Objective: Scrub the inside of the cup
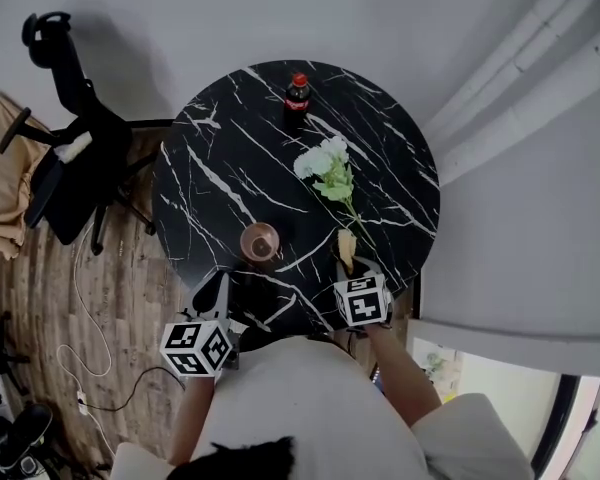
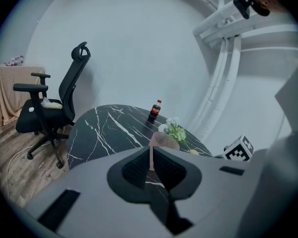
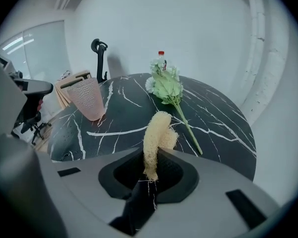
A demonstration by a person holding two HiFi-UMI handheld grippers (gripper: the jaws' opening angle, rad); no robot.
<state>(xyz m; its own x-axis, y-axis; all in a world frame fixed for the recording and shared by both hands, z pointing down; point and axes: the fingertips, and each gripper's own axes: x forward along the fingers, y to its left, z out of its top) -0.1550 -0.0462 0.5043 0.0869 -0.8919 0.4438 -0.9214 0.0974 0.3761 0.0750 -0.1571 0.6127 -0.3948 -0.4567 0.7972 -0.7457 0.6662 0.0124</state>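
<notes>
The head view shows one round black marble-look table (image 1: pixel 230 158) with white veins, filling the centre of the frame. Within its outline are one pink textured cup (image 1: pixel 259 241) at lower centre, one pale yellow fibrous loofah scrubber (image 1: pixel 347 248) to the right of it, one dark cola bottle with a red cap (image 1: pixel 297 98) at the top edge, and one spray of white flowers with green leaves (image 1: pixel 328 168). One black office chair (image 1: pixel 70 183) and one beige draped cloth (image 1: pixel 2 183) sit at the left. There are two grey grippers: the left gripper (image 2: pixel 151 157) and the right gripper (image 3: pixel 151 165).

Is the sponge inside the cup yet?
No, the sponge is pinched in the right tongs, well apart from the cup.
</notes>
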